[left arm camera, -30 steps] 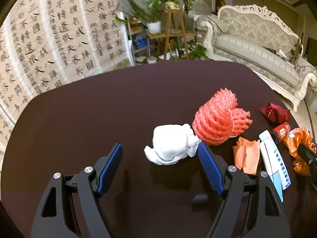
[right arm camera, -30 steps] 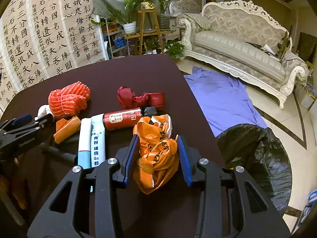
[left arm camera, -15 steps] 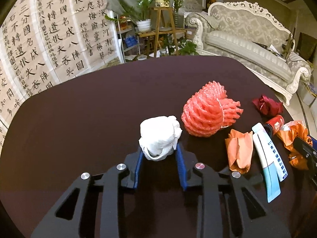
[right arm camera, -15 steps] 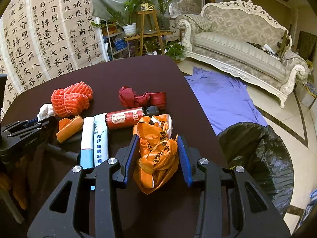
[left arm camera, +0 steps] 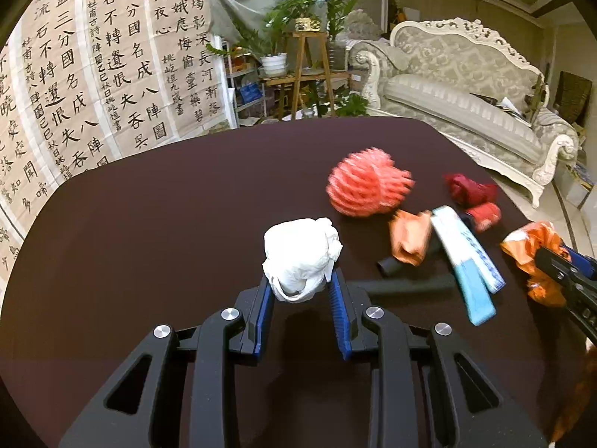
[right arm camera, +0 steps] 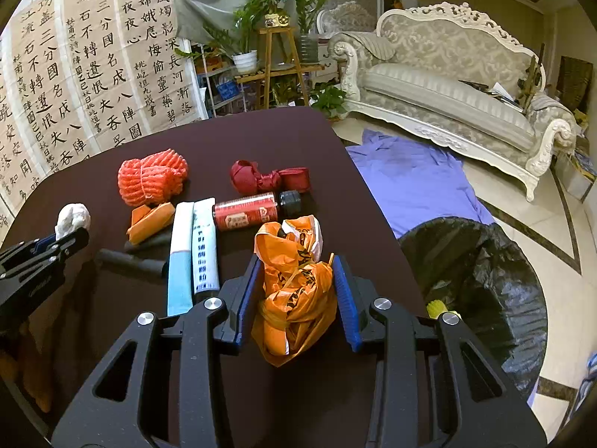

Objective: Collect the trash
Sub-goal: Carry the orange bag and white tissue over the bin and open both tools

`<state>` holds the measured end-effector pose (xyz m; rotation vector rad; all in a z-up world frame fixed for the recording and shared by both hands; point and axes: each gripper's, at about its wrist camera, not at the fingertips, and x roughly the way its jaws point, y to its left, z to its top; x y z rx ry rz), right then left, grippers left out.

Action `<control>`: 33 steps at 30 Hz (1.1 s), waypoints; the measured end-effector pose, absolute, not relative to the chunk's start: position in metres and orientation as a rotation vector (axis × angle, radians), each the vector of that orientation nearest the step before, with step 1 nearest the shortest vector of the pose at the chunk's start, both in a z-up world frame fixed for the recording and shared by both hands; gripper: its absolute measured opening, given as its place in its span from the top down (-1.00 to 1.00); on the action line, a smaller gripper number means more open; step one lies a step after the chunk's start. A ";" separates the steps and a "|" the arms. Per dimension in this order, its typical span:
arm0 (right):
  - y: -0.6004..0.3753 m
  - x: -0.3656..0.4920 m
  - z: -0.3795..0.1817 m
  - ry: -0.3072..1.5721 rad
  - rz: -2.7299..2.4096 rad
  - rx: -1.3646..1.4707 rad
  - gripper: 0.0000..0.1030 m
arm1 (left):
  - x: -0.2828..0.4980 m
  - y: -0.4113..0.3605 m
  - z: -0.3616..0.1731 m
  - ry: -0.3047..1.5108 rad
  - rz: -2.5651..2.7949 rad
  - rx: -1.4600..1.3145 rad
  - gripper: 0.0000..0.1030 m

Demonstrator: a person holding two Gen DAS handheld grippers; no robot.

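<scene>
1. The left gripper (left arm camera: 300, 291) is clamped on a crumpled white tissue wad (left arm camera: 300, 259), its blue pads pressing both sides; the wad sits at the left end of the litter on the dark round table (left arm camera: 149, 224).
2. Right of the wad lies a red foam fruit net (right arm camera: 151, 177), with a folded orange wrapper (right arm camera: 149, 220) just in front of it.
3. Next come a white-and-blue tube (right arm camera: 192, 254) and a red bottle with a black cap (right arm camera: 255, 211); a knotted dark red ribbon (right arm camera: 266, 177) lies behind the bottle.
4. The right gripper (right arm camera: 298, 295) is closed narrowly on a crumpled orange plastic bag (right arm camera: 294, 287), right of the tube near the table's right edge.
5. A black-lined trash bin (right arm camera: 485, 272) stands on the floor beyond that edge, just in front of a purple cloth (right arm camera: 410, 183).
</scene>
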<state>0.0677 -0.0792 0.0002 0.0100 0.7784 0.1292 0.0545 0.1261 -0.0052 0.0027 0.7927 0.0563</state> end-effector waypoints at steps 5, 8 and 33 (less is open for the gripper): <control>-0.093 0.050 0.008 0.752 0.105 0.016 0.28 | 0.042 0.106 0.000 0.779 -0.005 0.002 0.44; -0.107 0.041 0.011 0.737 0.073 0.016 0.28 | 0.036 0.090 0.002 0.764 -0.044 0.004 0.44; -0.237 0.022 0.004 0.675 -0.200 0.065 0.28 | 0.051 -0.094 0.003 0.694 -0.331 0.110 0.43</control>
